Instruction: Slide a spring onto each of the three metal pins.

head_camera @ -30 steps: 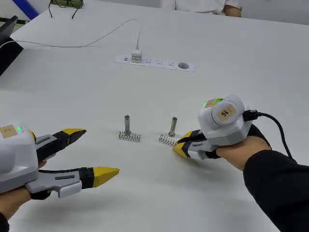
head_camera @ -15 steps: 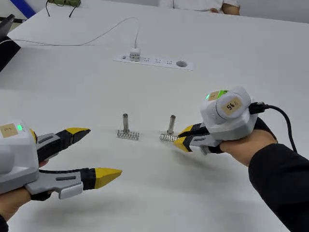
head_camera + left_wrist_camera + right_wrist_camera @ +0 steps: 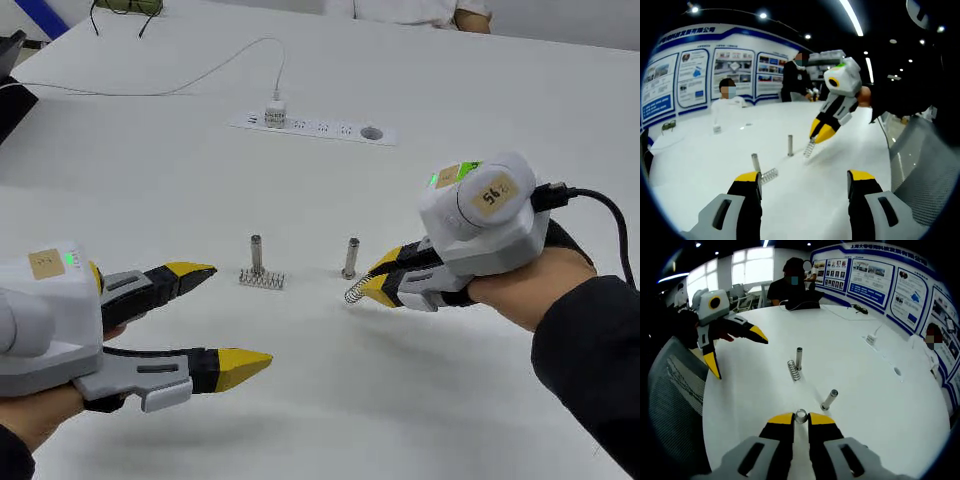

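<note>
Right gripper [image 3: 378, 282] is clenched on a spring [image 3: 355, 292] held off the table [image 3: 480, 120]. The spring slants, its free end low and just beside the upright pin [image 3: 351, 257]. We judge it must rise above that pin's top and turn vertical. A second spring [image 3: 262, 279] lies touching the other pin [image 3: 256, 253]. Left gripper [image 3: 238, 313] is released and sits farther from the pin.

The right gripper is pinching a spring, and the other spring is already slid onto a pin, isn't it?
Not quite. The right gripper does pinch a spring, but the other spring is not on a pin: it lies flat on the table beside the base of the left pin, as the head view shows.
</note>
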### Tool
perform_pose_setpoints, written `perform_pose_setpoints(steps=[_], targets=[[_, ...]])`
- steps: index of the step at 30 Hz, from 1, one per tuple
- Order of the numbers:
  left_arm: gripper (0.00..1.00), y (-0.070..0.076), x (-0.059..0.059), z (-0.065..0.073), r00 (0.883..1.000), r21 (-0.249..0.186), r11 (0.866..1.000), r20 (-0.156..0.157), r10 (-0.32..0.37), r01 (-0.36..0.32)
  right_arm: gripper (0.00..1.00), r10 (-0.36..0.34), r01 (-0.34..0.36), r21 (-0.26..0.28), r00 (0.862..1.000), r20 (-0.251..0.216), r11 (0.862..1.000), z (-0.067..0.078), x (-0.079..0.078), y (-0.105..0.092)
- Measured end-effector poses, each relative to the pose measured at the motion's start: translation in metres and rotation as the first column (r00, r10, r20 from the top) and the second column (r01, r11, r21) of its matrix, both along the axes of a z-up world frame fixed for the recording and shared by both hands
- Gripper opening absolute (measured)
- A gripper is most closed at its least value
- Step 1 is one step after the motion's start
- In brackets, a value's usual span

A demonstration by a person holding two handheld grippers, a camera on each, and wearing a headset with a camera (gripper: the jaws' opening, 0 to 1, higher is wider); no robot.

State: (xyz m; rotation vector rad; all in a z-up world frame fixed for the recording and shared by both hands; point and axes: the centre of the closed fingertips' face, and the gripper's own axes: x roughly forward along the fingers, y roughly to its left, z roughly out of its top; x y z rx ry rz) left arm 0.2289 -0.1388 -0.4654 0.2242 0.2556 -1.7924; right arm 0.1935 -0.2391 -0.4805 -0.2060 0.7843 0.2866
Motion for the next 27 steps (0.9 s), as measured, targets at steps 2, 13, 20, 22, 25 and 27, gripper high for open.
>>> perform_pose_setpoints(steps=[2, 13, 20, 22, 25, 27], targets=[[0.70, -0.003, -0.004, 0.002, 1.000, -0.003, 1.000, 0.005, -0.015, 0.016, 0.12, 0.011, -0.011, 0.008, 1.000, -0.003, 1.000, 0.007, -0.001, 0.007], [0.60, -0.018, -0.016, 0.002, 0.996, -0.006, 0.996, 0.044, -0.084, 0.084, 0.12, 0.082, -0.082, 0.016, 0.997, 0.002, 0.996, 0.028, 0.003, 0.040], [0.47, -0.026, -0.026, 0.001, 0.985, -0.018, 0.989, 0.100, -0.142, 0.144, 0.12, 0.110, -0.110, 0.029, 0.994, 0.005, 0.993, 0.032, 0.006, 0.052], [0.43, -0.028, -0.029, -0.001, 0.981, -0.015, 0.987, 0.119, -0.155, 0.158, 0.12, 0.118, -0.118, 0.032, 0.993, 0.002, 0.992, 0.033, 0.005, 0.056], [0.38, -0.030, -0.033, -0.004, 0.975, -0.011, 0.984, 0.137, -0.172, 0.175, 0.12, 0.127, -0.127, 0.036, 0.992, -0.002, 0.991, 0.033, 0.004, 0.059], [0.35, -0.031, -0.035, -0.004, 0.974, -0.012, 0.983, 0.139, -0.180, 0.183, 0.12, 0.131, -0.131, 0.042, 0.991, -0.005, 0.990, 0.033, 0.004, 0.061]])
